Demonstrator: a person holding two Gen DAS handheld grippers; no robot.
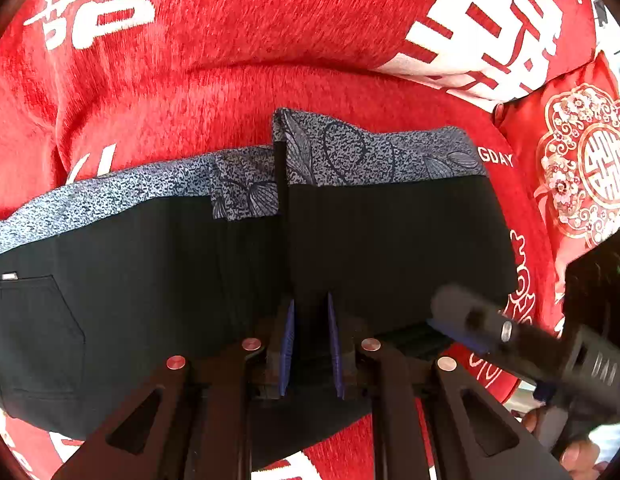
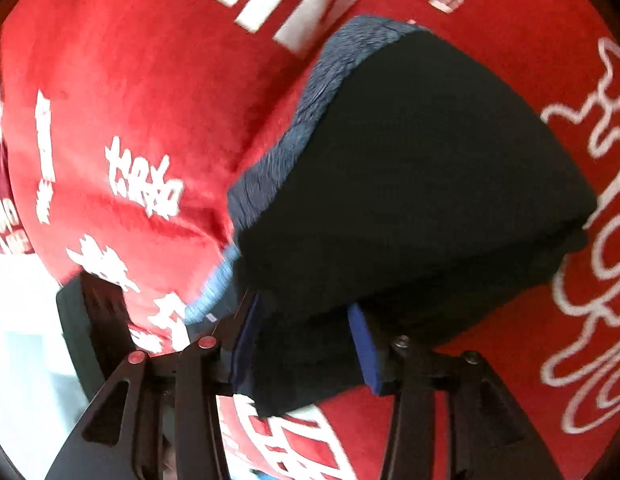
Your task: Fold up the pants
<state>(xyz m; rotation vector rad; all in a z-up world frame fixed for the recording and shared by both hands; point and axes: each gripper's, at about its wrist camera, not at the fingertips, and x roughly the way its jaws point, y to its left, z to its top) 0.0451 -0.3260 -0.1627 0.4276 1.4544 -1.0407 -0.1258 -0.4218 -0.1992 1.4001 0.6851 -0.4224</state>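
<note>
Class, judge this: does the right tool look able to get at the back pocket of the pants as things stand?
Probably not: the right tool sits at the folded end of the pants, and the left tool stands between it and the pocket.

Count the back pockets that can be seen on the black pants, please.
1. The back pocket is at the left of the left wrist view, below a small label on the pants. A second may be hidden under the fold.

Your left hand-held gripper points steeply down, jaws clamped shut on dark cloth. Your right hand-held gripper tilts down at a roll, jaws half apart with cloth between its blue pads
</note>
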